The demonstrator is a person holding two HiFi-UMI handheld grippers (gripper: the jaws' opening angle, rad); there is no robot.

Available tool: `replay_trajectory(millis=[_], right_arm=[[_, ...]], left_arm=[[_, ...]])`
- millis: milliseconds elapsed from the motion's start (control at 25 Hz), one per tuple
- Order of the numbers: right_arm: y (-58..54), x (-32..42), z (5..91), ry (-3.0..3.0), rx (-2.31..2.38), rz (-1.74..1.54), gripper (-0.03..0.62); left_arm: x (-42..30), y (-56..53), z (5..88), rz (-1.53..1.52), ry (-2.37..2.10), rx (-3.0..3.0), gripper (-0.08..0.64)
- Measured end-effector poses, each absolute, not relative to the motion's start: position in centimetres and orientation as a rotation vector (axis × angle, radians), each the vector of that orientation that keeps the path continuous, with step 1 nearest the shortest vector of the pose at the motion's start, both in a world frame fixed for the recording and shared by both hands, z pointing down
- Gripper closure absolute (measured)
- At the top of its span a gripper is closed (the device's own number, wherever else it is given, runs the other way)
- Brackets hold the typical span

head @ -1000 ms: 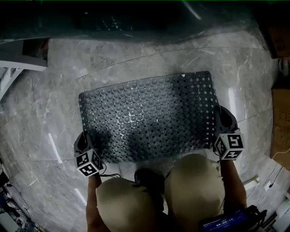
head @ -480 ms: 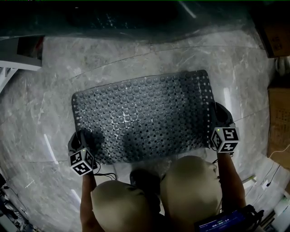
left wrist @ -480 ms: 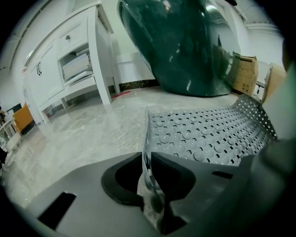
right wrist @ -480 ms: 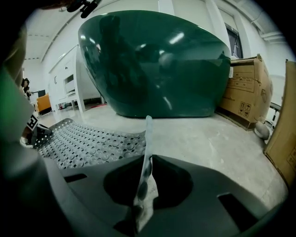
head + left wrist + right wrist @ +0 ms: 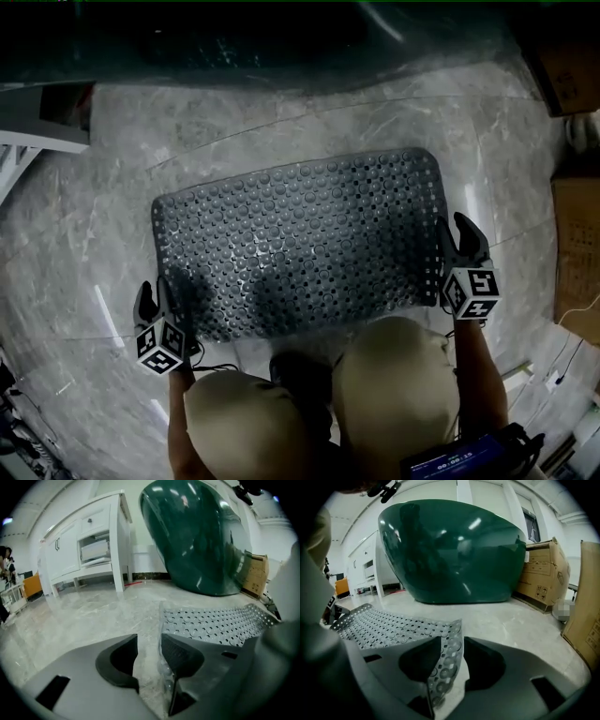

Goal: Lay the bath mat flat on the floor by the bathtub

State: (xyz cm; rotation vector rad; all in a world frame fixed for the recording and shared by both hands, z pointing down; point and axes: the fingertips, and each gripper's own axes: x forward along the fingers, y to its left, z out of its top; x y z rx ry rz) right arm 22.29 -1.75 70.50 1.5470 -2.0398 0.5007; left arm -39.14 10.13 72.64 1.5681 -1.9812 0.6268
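The grey studded bath mat (image 5: 291,248) lies spread on the marble floor in front of the dark green bathtub (image 5: 281,37). My left gripper (image 5: 155,302) is just off the mat's near left corner. Its jaws stand apart over bare floor in the left gripper view (image 5: 150,644), with the mat (image 5: 215,623) to their right. My right gripper (image 5: 457,234) is at the mat's right edge. Its jaws have just been opening and now stand wide (image 5: 452,641). A curled-up strip of the mat's edge (image 5: 447,663) rises loosely between them, and neither pad presses on it.
A white cabinet (image 5: 89,550) stands left of the tub (image 5: 197,541). Cardboard boxes (image 5: 543,573) line the right side (image 5: 574,234). The person's knees (image 5: 394,375) are right behind the mat's near edge. A thin cable (image 5: 225,364) lies on the floor by the left knee.
The left gripper has drawn back off the mat's near left corner, down and to the left. The right gripper's jaws have opened. The mat's right end has settled flatter.
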Motion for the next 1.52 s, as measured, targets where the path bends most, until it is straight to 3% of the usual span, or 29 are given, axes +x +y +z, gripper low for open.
replay_trajectory(millis=[120,160,240,280,520,1160,1520], right_arm=[[-1.7,21.5,69.6,-2.061,1.571,0.453,0.447],[-1.7,21.3,69.2,-2.069,1.57,0.44,0.494],[-1.4,21.1,68.8,-2.069,1.55,0.428,0.565],[-1.2,20.9,68.8,-2.069,1.534,0.435,0.571],[-0.7,19.1,69.3,-2.112,1.472,0.478,0.571],[-1.0,19.3,68.9,-2.12,1.44,0.47,0.571],[-4.9,16.8,65.3,-2.225,1.436,0.368,0.571]], left_arm=[[-40.2,10.5,70.0,0.599,-2.057,1.55,0.403],[-40.1,10.6,69.3,0.604,-2.083,1.547,0.416],[-39.2,10.5,68.4,0.605,-2.1,1.575,0.526],[-38.5,10.2,68.2,0.608,-2.085,1.61,0.528],[-35.2,8.1,71.0,0.63,-1.921,1.74,0.531],[-39.5,8.6,77.2,0.794,-1.889,1.608,0.531],[-37.0,4.5,67.6,0.671,-2.043,1.747,0.531]])
